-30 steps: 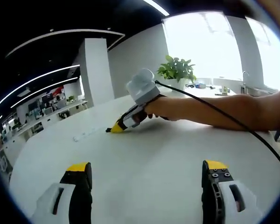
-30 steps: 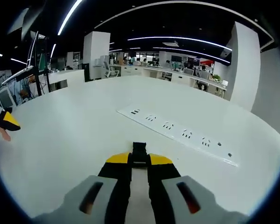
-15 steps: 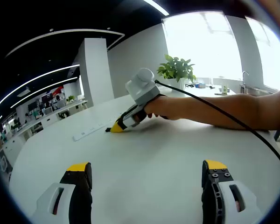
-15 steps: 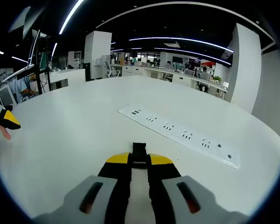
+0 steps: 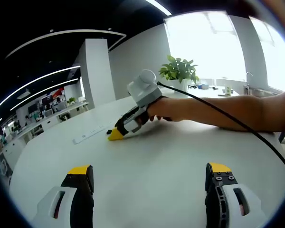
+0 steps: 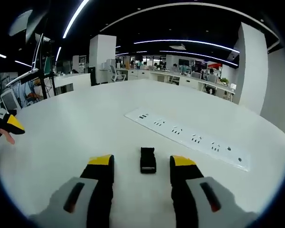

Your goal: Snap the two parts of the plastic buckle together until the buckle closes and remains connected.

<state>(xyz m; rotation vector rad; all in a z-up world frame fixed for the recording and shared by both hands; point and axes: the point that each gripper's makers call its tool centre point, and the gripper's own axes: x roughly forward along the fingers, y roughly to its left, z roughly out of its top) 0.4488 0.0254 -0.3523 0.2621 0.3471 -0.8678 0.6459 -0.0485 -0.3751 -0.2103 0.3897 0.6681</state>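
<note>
Jaws of the left gripper (image 5: 149,178) are seen spread wide apart in the left gripper view, with nothing between them and only bare white table (image 5: 171,156) ahead. Farther off in that view the right gripper (image 5: 113,136) is held by a hand (image 5: 168,110) low over the table, its yellow tips down near the surface. In the right gripper view the right gripper (image 6: 141,163) is shown with its jaws parted and holding nothing, and the black buckle (image 6: 147,159) lies flat on the table between the two yellow tips, touching neither. Its long axis is lined up with the jaws, pointing away from the camera. It is seen as a single small dark piece, and whether the two halves are fully latched cannot be told. A white power strip (image 6: 190,137) lies beyond it, well apart. The right gripper is judged far nearer to the buckle than the left.
</note>
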